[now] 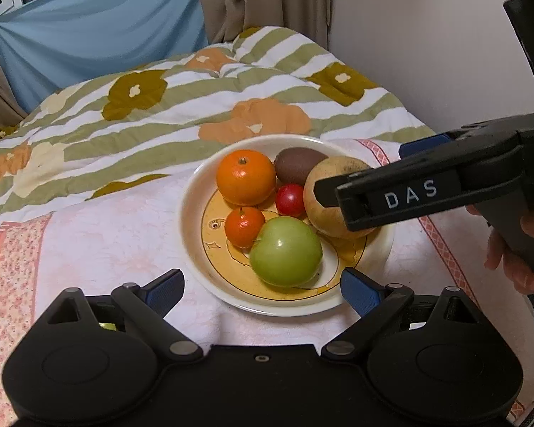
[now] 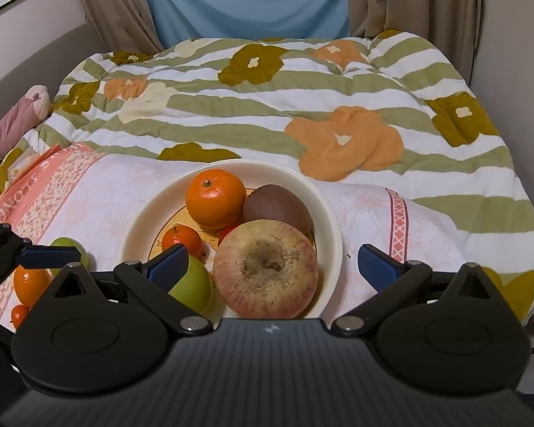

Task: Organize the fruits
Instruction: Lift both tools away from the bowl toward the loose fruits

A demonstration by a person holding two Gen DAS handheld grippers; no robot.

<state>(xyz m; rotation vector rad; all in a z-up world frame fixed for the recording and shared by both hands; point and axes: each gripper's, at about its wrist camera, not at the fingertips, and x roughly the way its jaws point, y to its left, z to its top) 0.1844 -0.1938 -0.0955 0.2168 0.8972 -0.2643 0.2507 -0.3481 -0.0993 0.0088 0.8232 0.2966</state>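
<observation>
A white bowl (image 1: 192, 220) with a yellow inside sits on a pink cloth. It holds a large orange (image 1: 245, 177), a small orange (image 1: 245, 227), a green apple (image 1: 285, 251), a small red fruit (image 1: 290, 199), a brown kiwi (image 1: 295, 163) and a pale reddish apple (image 1: 320, 206). My left gripper (image 1: 263, 286) is open and empty at the bowl's near rim. My right gripper (image 2: 272, 261) is open, its fingers on either side of the pale apple (image 2: 266, 268), not closed on it. The bowl (image 2: 329, 227) fills the middle of the right wrist view.
A flowered striped quilt (image 1: 181, 106) lies behind the bowl. In the right wrist view, an orange (image 2: 30, 284), a small orange (image 2: 17, 315) and a green fruit (image 2: 67, 245) lie on the cloth left of the bowl, beside the other gripper's finger (image 2: 50, 254). A wall (image 1: 427, 53) stands at right.
</observation>
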